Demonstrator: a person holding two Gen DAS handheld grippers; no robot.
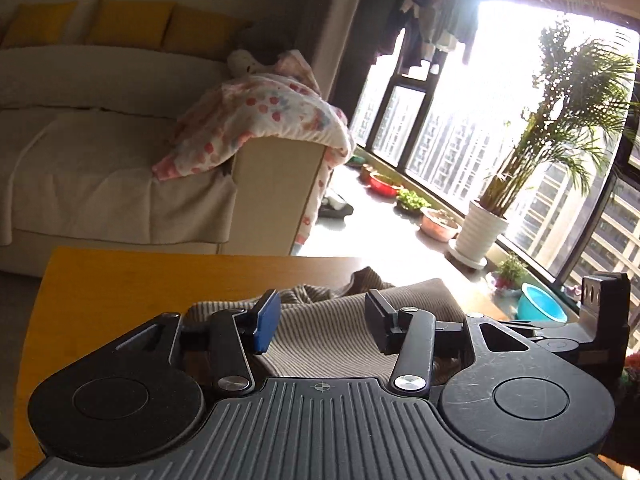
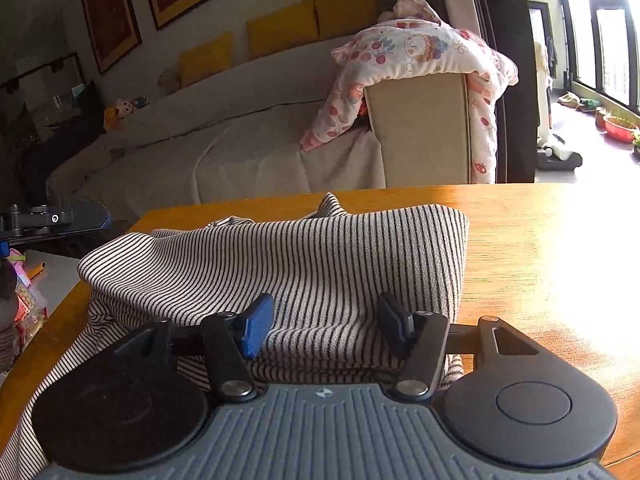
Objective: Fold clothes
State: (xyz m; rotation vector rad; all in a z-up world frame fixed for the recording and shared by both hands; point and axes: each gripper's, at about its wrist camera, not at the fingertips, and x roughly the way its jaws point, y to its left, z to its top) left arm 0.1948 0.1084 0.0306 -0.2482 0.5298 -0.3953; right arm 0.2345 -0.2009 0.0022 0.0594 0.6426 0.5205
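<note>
A black-and-white striped garment [image 2: 304, 256] lies bunched and partly folded on the wooden table [image 2: 540, 248]. My right gripper [image 2: 324, 328] is open, its blue and black fingers spread just above the garment's near folded edge, with nothing between them. In the left wrist view the same striped garment [image 1: 324, 332] sits under my left gripper [image 1: 322, 324], which is open as well, fingers apart over the cloth. The other gripper [image 1: 600, 320] shows at the right edge of the left wrist view. In the right wrist view the left gripper [image 2: 52, 218] shows at the far left.
A beige sofa [image 2: 248, 152] with yellow cushions stands beyond the table, a flowered blanket [image 2: 420, 52] draped on its arm. By the windows are a potted palm [image 1: 480, 232], several small planters and a blue basin [image 1: 540, 304]. Toys and packets [image 2: 24, 300] lie left of the table.
</note>
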